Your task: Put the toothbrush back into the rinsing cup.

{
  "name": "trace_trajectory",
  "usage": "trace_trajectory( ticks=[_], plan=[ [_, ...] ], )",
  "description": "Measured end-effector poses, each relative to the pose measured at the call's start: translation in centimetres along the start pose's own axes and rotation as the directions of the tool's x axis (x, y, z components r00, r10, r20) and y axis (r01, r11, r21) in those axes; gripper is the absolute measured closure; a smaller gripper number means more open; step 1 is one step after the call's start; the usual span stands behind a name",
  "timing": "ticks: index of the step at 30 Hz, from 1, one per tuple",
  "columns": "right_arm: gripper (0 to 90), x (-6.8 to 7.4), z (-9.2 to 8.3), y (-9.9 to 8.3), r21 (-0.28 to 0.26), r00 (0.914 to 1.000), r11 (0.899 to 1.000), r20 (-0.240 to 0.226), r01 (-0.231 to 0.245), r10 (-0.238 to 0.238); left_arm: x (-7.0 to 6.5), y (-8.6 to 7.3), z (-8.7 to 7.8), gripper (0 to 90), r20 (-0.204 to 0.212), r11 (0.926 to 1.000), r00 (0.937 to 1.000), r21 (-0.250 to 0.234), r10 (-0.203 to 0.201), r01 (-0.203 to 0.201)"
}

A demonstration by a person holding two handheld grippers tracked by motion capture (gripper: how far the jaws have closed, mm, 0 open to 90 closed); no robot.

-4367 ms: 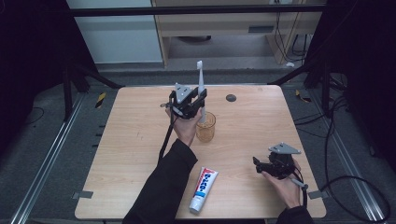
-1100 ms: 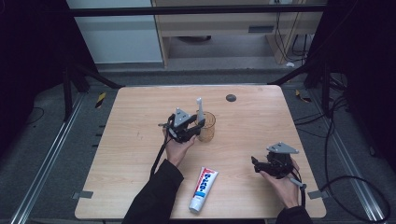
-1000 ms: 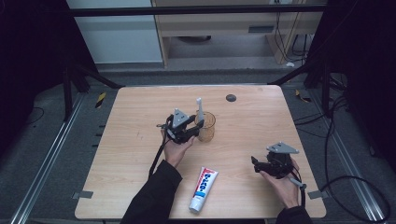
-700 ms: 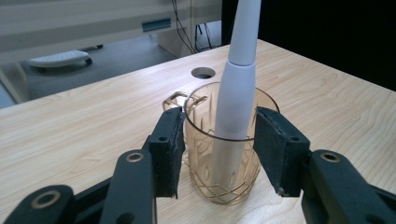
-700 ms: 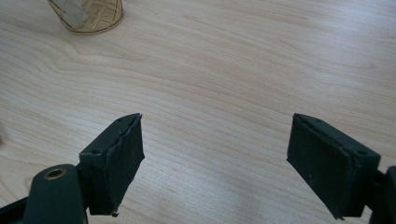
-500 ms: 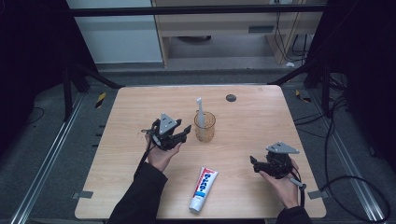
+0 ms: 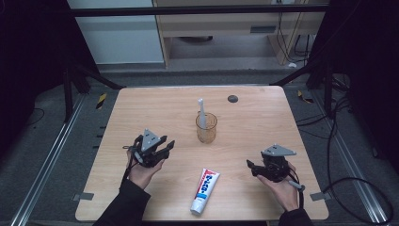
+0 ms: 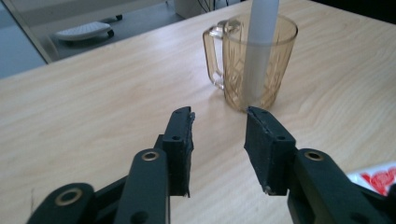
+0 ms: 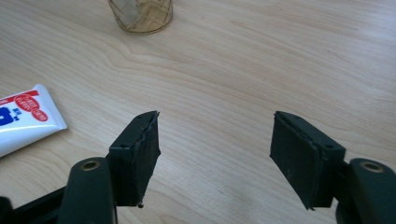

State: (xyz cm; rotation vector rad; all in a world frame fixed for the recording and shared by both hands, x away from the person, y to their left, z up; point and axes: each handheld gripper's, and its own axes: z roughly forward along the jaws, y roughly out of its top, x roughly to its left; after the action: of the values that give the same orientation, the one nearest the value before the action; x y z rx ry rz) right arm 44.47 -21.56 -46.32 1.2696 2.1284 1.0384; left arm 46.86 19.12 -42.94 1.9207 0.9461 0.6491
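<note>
A white toothbrush (image 7: 201, 112) stands upright in an amber ribbed glass mug (image 7: 206, 128) near the middle of a pale wooden desk (image 7: 141, 108), its handle showing through the glass in the left gripper view. The left gripper (image 7: 165, 147), held in a hand at the desk's left, sits well apart from the mug and points toward it; its jaws have just been closing, yet a gap remains and nothing lies between them. A white toothpaste tube with red and blue print (image 7: 204, 191) lies flat near the front edge. The right gripper (image 7: 250, 166) rests right of the tube, jaws wide apart though just narrowing, empty.
</note>
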Motion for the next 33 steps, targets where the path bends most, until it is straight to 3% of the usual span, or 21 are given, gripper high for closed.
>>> trace_trajectory(
  ticks=[6,9,14,19,22,24,25,29,33],
  plan=[
    [39.8,0.4,-0.1,0.0,0.010,0.9996,1.000,-0.027,0.005,-0.005,0.1,-2.5,-1.7,67.7,0.002,0.9986,1.0000,0.053,0.004,-0.004],
    [43.5,0.6,0.1,0.0,0.019,0.9991,1.000,-0.043,0.004,-0.003,0.0,-4.3,-2.5,71.2,0.009,0.9965,0.9996,0.080,-0.026,0.025],
    [49.4,1.2,0.1,-0.1,0.032,0.9976,0.999,-0.068,0.013,-0.011,-0.7,-5.0,-2.7,75.9,0.029,0.9929,0.9993,0.117,-0.024,0.021],
    [57.5,1.8,0.0,-0.2,0.034,0.9916,0.999,-0.126,0.032,-0.027,-1.9,-5.4,-2.7,82.8,0.067,0.9870,0.9977,0.161,-0.006,-0.005],
    [61.7,2.2,0.0,-0.3,0.043,0.9879,0.998,-0.152,0.040,-0.033,-1.9,-5.4,-2.8,85.4,0.063,0.9846,0.9980,0.174,-0.004,-0.007],
    [66.3,2.7,0.1,-0.4,0.051,0.9830,0.998,-0.180,0.048,-0.038,-1.7,-5.5,-2.9,87.2,0.054,0.9839,0.9985,0.179,-0.010,0.000],
    [71.2,3.3,0.3,-0.5,0.061,0.9745,0.996,-0.220,0.058,-0.043,-1.5,-5.5,-3.1,88.6,0.045,0.9832,0.9989,0.182,-0.015,0.007],
    [77.6,4.2,0.4,-0.4,0.067,0.9669,0.995,-0.248,0.079,-0.060,-0.8,-5.6,-3.4,89.0,0.008,0.9827,0.9999,0.185,-0.009,0.008],
    [85.0,5.7,0.5,-0.4,0.062,0.9490,0.992,-0.303,0.109,-0.086,-0.2,-5.5,-3.9,89.1,-0.031,0.9827,0.9994,0.184,-0.012,0.018]
  ],
)
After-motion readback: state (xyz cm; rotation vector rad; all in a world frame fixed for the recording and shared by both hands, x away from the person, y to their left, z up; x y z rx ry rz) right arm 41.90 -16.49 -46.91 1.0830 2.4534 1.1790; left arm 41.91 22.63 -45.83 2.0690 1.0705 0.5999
